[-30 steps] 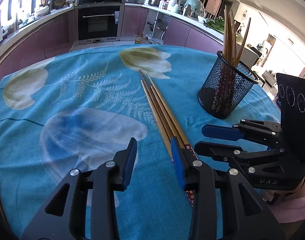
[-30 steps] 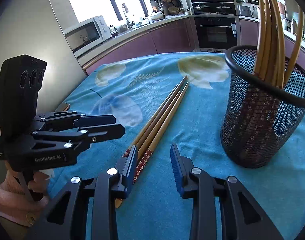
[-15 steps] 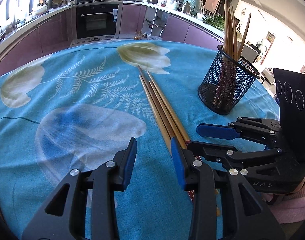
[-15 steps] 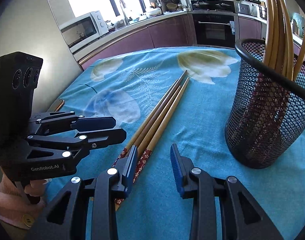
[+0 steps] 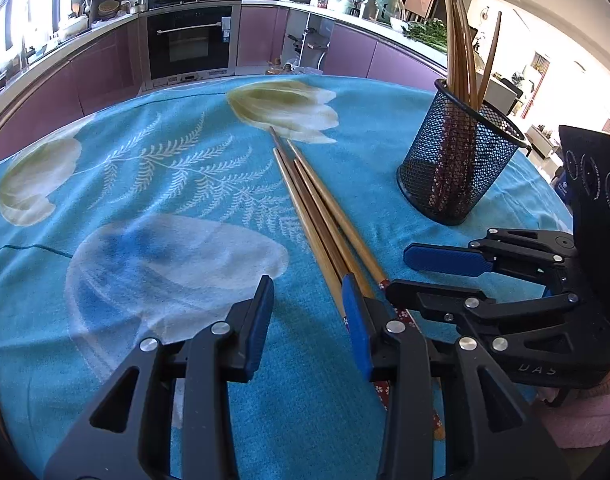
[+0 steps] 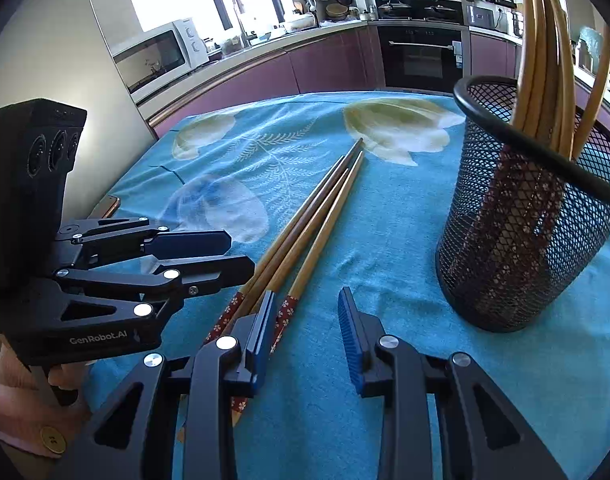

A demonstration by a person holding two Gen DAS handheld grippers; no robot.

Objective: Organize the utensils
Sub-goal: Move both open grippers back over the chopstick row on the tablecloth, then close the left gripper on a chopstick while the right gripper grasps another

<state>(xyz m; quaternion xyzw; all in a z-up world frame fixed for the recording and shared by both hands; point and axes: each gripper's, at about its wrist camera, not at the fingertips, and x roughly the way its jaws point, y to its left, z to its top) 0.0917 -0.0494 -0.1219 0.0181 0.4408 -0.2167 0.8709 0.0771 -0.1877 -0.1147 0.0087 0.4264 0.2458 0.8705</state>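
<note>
My left gripper (image 5: 307, 312) hangs low over the blue flowered tablecloth (image 5: 153, 184) with its jaws spread and nothing between them; its right finger (image 5: 355, 320) sits over the near ends of the chopsticks (image 5: 321, 220), which lie loose on the cloth in a tight bundle. From this side the far left corner of the table shows, with the microwave (image 6: 153, 56) only visible from my right camera and the oven (image 5: 189, 40) seen from both. The chopsticks run lengthways from the patterned red ends near me to the thin tips far out by the pale flower print (image 5: 285, 108), leaning slightly left as they go in the left view and slightly right in the right view. My right gripper (image 6: 307, 324) is also released, jaws apart, its left finger (image 6: 263, 328) resting over the red ends (image 6: 283, 316) while the gap itself holds only bare cloth. The right view shows those flowered ends plainly; the left view hides most of them behind my finger. Further right stands the black mesh cup (image 6: 517, 216), upright, well apart from the bundle, with more chopsticks (image 6: 545, 52) standing in it tips up. Open cloth lies between bundle and cup, and a broad stretch to the left of the bundle out to the table edge (image 6: 113, 204)
</note>
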